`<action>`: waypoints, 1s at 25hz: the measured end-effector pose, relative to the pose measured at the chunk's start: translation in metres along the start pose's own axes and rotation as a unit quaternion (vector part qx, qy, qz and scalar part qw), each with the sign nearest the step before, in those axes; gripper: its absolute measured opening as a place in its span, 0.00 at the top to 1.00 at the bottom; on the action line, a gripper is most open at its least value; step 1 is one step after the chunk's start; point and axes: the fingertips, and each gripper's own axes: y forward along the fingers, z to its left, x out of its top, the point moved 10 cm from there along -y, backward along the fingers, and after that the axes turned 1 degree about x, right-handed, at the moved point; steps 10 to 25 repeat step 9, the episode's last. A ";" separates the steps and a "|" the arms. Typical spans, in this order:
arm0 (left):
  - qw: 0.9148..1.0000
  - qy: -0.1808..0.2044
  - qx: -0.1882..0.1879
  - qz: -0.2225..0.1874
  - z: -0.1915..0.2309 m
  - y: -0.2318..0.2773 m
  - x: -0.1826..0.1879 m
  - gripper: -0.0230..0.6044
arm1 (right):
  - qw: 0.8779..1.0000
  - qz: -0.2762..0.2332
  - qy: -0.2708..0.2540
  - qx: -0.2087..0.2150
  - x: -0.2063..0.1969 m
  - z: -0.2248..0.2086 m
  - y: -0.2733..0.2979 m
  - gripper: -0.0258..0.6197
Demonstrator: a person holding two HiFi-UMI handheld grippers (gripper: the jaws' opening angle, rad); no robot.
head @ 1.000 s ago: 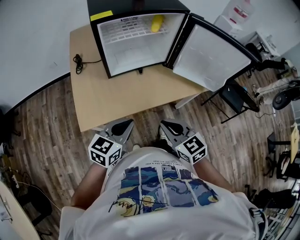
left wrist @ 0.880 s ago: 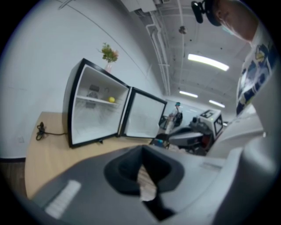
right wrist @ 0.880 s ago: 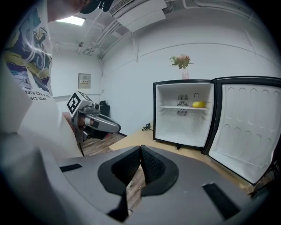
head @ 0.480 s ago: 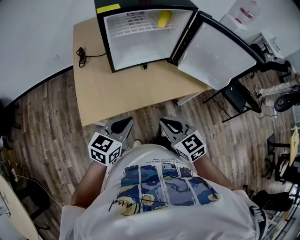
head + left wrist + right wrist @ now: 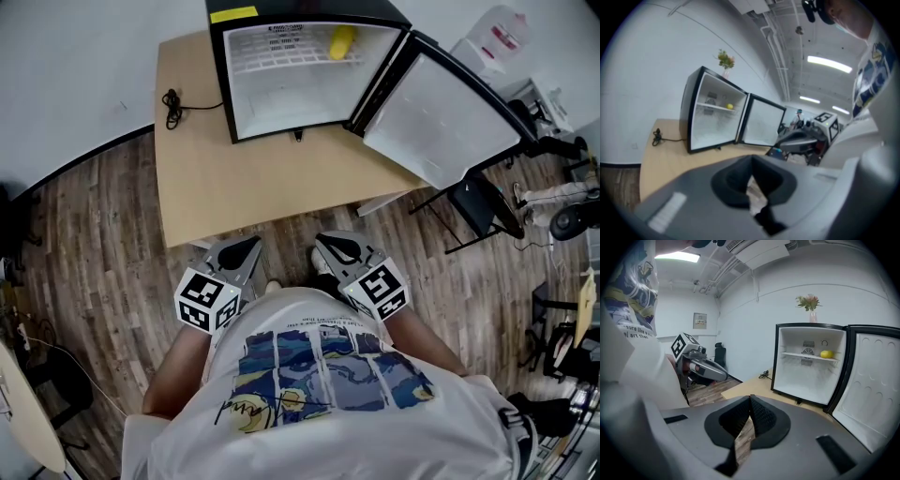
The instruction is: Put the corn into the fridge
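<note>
We hold the left gripper (image 5: 246, 247) with its jaws pressed together and nothing between them. The right gripper (image 5: 332, 247) is the same: its tips meet and it carries nothing. Both sit close against our white printed shirt (image 5: 319, 394), side by side and a little apart, pointing forward and down over the wooden floor (image 5: 94, 244), just short of the near edge of the table (image 5: 244, 187).

Further out on that table stands the small black fridge (image 5: 291, 98), its door (image 5: 441, 122) swung wide to our right. The corn (image 5: 341, 41) lies inside on the white wire shelf (image 5: 272, 52), towards the shelf's right end, well apart from both grippers. A black cable (image 5: 172, 105) lies coiled on the table left of the fridge. Flowers (image 5: 809, 303) stand on top of the fridge.
</note>
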 end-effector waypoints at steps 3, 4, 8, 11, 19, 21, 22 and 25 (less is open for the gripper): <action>1.000 -0.004 0.014 -0.003 0.003 -0.002 0.000 0.95 | 1.000 0.000 -0.008 0.009 0.002 -0.003 0.006 0.94; 1.000 -0.006 0.019 -0.005 0.004 -0.003 0.000 0.95 | 1.000 0.000 -0.011 0.012 0.003 -0.005 0.008 0.94; 0.999 -0.014 0.036 -0.008 0.007 -0.005 0.001 0.95 | 1.000 -0.002 -0.018 0.021 0.009 -0.012 0.015 0.94; 0.999 -0.016 0.039 -0.008 0.007 -0.006 0.002 0.95 | 1.000 -0.002 -0.019 0.024 0.010 -0.014 0.016 0.94; 0.999 -0.016 0.039 -0.008 0.007 -0.006 0.002 0.95 | 1.000 -0.002 -0.019 0.024 0.010 -0.014 0.016 0.94; 0.999 -0.016 0.039 -0.008 0.007 -0.006 0.002 0.95 | 1.000 -0.002 -0.019 0.024 0.010 -0.014 0.016 0.94; 0.999 -0.016 0.039 -0.008 0.007 -0.006 0.002 0.95 | 1.000 -0.002 -0.019 0.024 0.010 -0.014 0.016 0.94; 0.999 -0.016 0.039 -0.008 0.007 -0.006 0.002 0.95 | 1.000 -0.002 -0.019 0.024 0.010 -0.014 0.016 0.94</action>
